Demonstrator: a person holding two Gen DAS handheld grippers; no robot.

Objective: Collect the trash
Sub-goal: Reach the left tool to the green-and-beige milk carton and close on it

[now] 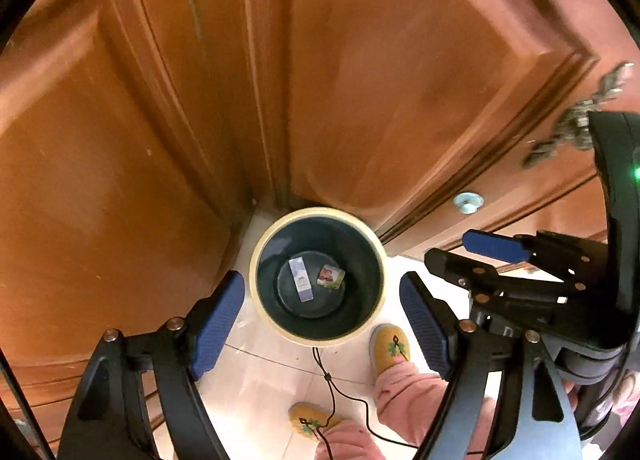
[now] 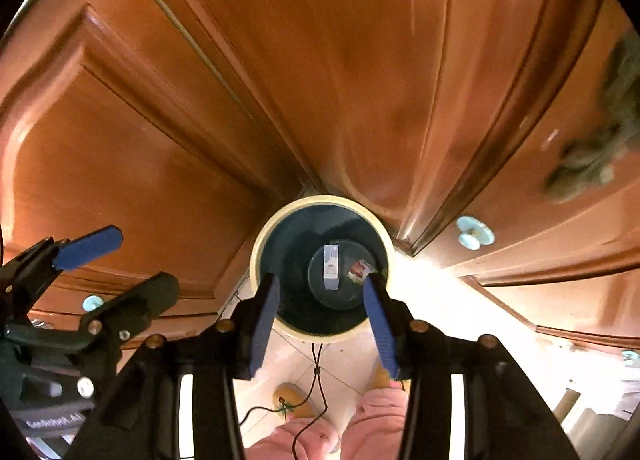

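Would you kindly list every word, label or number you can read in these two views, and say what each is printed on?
"GenRobot.AI", partly legible: on the left gripper body, in the right wrist view.
Long white box in the bin: print too small to read.
Small square packet beside it: picture and print too blurred to read.
Nothing else carries text.

1. Left hand-held gripper: black frame, two fingers with blue ribbed pads, brass-coloured screws at the joints.
2. Right hand-held gripper: same black frame, blue pads, brass screws; in the left view a green light glows on its housing at the right edge.
3. The person wears pink trousers and mustard slippers with a green leaf motif.
4. A thin black cable hangs at lower centre.
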